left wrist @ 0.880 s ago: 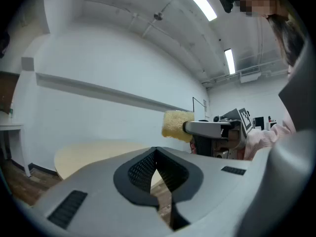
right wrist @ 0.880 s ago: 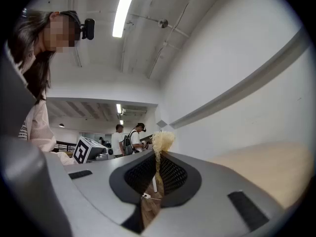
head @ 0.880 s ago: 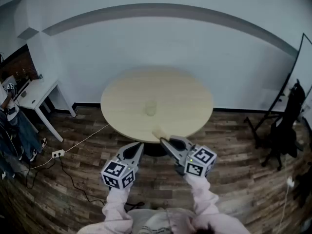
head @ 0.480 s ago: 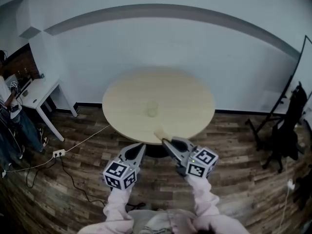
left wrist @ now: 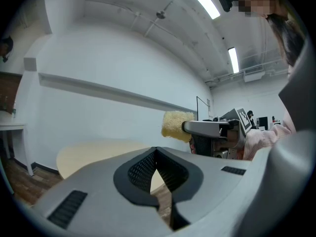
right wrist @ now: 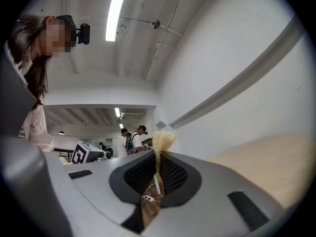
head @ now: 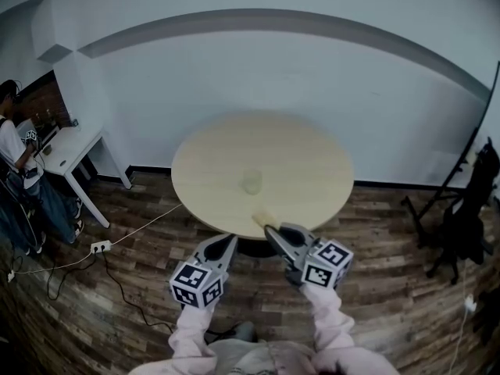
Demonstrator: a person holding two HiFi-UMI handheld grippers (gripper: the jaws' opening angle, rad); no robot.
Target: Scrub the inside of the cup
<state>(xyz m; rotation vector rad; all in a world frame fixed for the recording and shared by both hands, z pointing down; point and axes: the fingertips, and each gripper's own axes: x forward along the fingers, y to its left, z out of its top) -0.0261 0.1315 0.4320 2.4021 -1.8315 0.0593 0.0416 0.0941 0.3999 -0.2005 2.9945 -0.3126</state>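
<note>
Since the earlier frame the person [head: 17, 180] at far left has stepped up to the white desk [head: 72, 142], and the table [head: 205, 153] and both grippers sit slightly further right in the head view. A power strip [head: 98, 247] lies on the wood floor below the desk. The left gripper [head: 227, 241] is held off the table's near edge, its jaws pressed together with nothing between them. The cup [head: 251, 182] stands upright near the middle of the round table, well apart from both grippers. The right gripper [head: 268, 230] reaches just over the near edge, its jaws clamped narrow on a yellow sponge [head: 261, 219] that sticks out past the tips. A dark chair [head: 466, 209] stands at far right.
</note>
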